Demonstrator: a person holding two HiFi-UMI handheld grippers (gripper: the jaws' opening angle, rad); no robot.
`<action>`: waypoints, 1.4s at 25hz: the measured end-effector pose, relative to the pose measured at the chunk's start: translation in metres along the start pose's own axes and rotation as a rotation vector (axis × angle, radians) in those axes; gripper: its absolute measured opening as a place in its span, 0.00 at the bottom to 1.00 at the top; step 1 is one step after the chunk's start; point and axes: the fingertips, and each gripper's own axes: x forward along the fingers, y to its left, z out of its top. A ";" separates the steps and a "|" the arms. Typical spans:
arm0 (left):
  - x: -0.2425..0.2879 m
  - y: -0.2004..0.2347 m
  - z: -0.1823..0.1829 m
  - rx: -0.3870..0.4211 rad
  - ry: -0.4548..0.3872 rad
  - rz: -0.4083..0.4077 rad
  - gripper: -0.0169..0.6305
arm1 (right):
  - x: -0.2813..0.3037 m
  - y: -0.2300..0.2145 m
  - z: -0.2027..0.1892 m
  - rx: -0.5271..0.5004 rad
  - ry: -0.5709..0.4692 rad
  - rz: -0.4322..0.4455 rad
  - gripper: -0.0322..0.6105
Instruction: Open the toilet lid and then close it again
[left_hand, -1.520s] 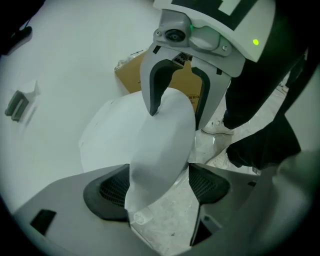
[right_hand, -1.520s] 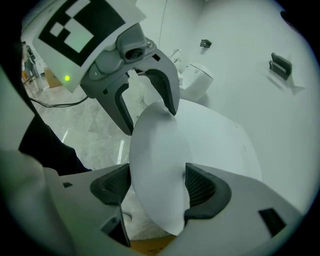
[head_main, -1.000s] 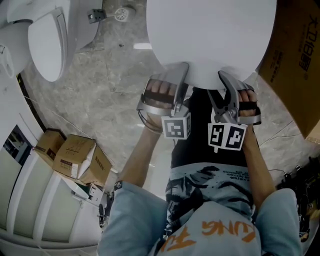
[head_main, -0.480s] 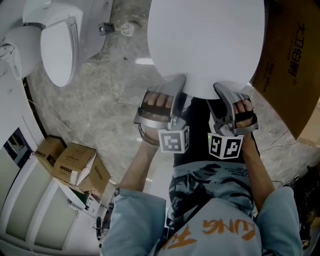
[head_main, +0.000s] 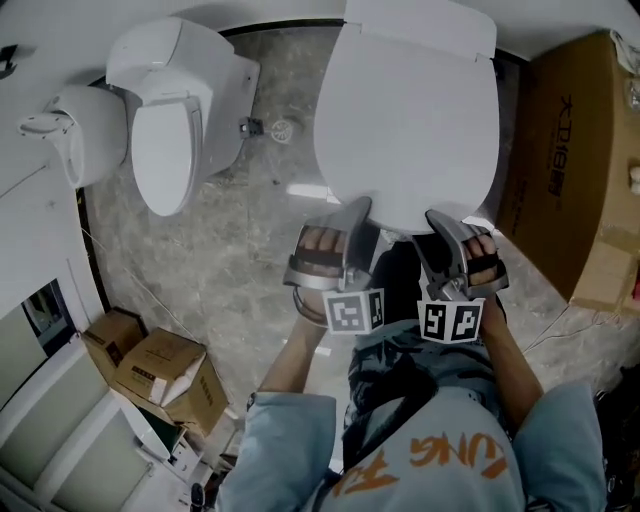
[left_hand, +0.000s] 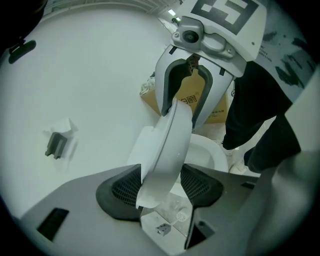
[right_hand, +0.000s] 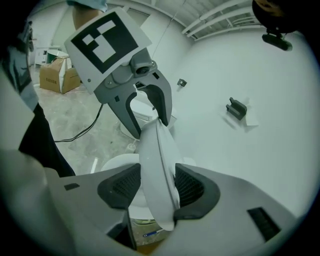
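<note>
Your left gripper (left_hand: 161, 186) and right gripper (right_hand: 151, 187) have just been closing, and each clamps the near rim of the broad white oval plastic toilet lid (head_main: 405, 120), side by side. The lid is tilted up off the white ceramic bowl (left_hand: 206, 155), its far edge at the white cistern (head_main: 420, 25).

Grey marbled floor (head_main: 220, 260) spreads to the left of my left tongs (head_main: 355, 212), with a bright glint of light on it. Far left of them a second toilet (head_main: 170, 130) stands near the white wall (head_main: 50, 35). Back towards me on that side lie small boxes (head_main: 160, 365). Right of my right tongs (head_main: 440, 222) stands a big brown carton (head_main: 570, 180).
</note>
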 end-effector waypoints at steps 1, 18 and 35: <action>-0.001 0.009 0.003 -0.006 -0.004 0.007 0.44 | -0.001 -0.010 0.003 0.003 -0.003 -0.009 0.41; -0.016 0.184 0.071 -0.051 -0.144 0.145 0.38 | -0.031 -0.189 0.050 0.024 -0.069 -0.217 0.36; 0.050 0.351 0.125 0.036 -0.047 0.378 0.22 | -0.004 -0.358 0.051 0.001 -0.130 -0.399 0.21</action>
